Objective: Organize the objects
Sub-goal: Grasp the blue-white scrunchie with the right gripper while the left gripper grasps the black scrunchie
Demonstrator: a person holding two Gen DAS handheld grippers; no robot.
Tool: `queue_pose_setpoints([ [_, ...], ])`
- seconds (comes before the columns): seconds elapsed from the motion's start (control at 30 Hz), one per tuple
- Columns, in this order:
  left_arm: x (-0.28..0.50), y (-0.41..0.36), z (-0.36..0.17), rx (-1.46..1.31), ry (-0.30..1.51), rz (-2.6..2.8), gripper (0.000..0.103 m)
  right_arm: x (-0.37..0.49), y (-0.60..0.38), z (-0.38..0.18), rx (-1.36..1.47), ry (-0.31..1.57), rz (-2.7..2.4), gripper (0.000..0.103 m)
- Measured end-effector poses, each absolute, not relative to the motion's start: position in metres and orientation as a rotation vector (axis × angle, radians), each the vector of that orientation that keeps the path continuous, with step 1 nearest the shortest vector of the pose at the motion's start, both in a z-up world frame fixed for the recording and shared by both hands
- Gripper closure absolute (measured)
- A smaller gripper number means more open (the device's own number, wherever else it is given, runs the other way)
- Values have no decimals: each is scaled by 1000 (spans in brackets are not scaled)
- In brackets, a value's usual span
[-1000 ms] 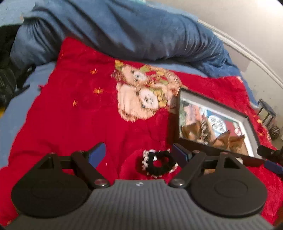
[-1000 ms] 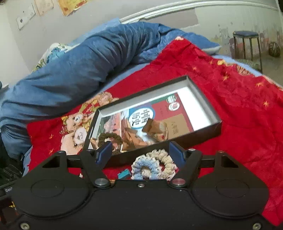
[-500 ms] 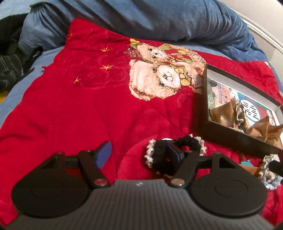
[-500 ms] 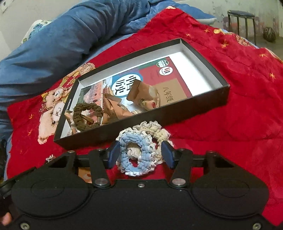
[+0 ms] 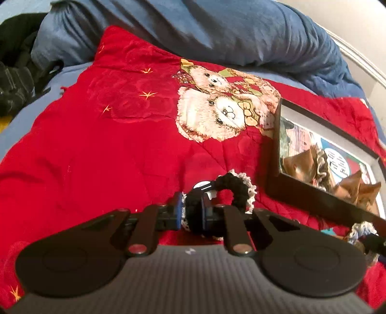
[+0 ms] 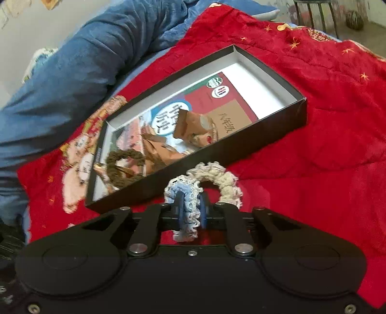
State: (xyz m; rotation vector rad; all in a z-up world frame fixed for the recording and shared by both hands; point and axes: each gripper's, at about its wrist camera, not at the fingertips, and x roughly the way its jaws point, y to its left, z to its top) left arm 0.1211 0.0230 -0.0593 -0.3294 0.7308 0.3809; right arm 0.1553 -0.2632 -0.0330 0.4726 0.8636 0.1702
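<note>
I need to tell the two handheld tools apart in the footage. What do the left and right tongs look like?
The left tongs have a grey ribbed body, two round black discs, black linkage bars with silver pivot pins, and blue pads on the fingertips. The right tongs have the same build, but the body is smooth black with small screws. No cables, hands or sleeves show.

A red quilt (image 5: 120, 149) with gold stars and a teddy-bear print (image 5: 217, 106) is spread over the bed, and a rolled blue duvet (image 6: 72, 79) lies along its far edge. Dark clothing (image 5: 14, 79) is heaped at the left edge of the left wrist view. Beyond the bed, a stool (image 6: 313, 12) stands on the floor near a round striped object (image 6: 354, 19).
</note>
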Motion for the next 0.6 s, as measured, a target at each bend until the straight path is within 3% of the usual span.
queue_pose_setpoints([
  [0.6, 111, -12, -56, -238, 689, 255, 85, 155, -239, -19, 536, 862, 292, 91],
])
